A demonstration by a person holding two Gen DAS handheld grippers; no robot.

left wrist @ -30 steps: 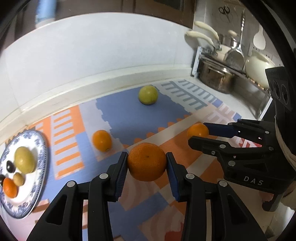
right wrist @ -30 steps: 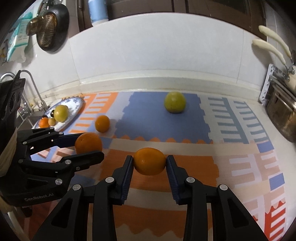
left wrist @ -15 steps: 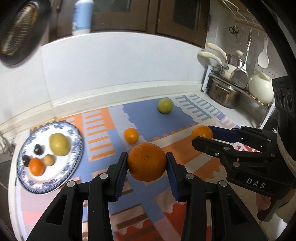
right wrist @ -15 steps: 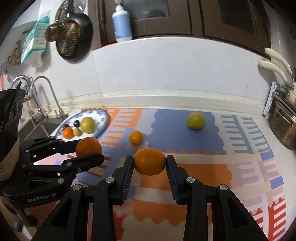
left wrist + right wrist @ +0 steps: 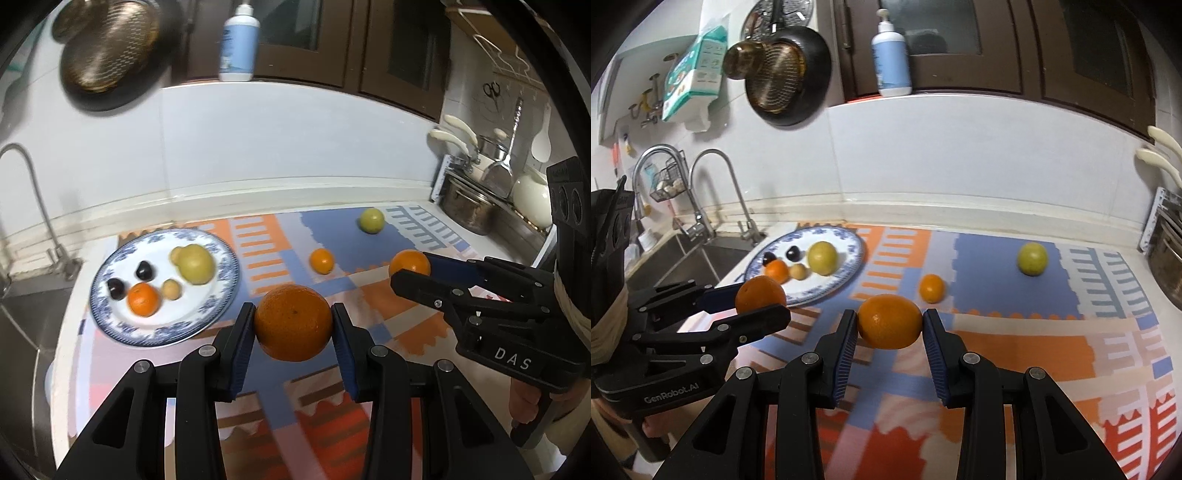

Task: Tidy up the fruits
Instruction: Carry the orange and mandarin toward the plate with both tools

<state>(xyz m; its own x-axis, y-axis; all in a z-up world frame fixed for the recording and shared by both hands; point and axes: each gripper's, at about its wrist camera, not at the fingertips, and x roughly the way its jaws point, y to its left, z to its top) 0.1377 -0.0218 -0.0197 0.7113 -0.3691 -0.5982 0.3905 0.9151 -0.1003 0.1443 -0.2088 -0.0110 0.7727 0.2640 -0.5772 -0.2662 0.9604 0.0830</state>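
Observation:
My left gripper (image 5: 293, 325) is shut on a large orange (image 5: 293, 322) held above the counter, right of the blue-patterned plate (image 5: 221, 295). The plate holds a yellow-green fruit (image 5: 194, 264), a small orange (image 5: 143, 299), two dark fruits and a small tan one. My right gripper (image 5: 890, 325) is shut on another orange (image 5: 890, 321); it also shows in the left wrist view (image 5: 410, 263). The left gripper with its orange (image 5: 760, 294) shows in the right wrist view by the plate (image 5: 849, 275). A small orange (image 5: 932, 288) and a green-yellow fruit (image 5: 1032, 258) lie on the patterned mat (image 5: 997, 280).
A sink (image 5: 698, 254) with two taps (image 5: 713, 192) lies left of the plate. A steel pot (image 5: 467, 210) and utensil rack stand at the right end. A pan (image 5: 783, 74) hangs on the wall, a bottle (image 5: 891, 55) stands on the ledge.
Both grippers have risen and pulled back with their oranges. The left one has swung left, so the plate now sits nearer the middle of its view.

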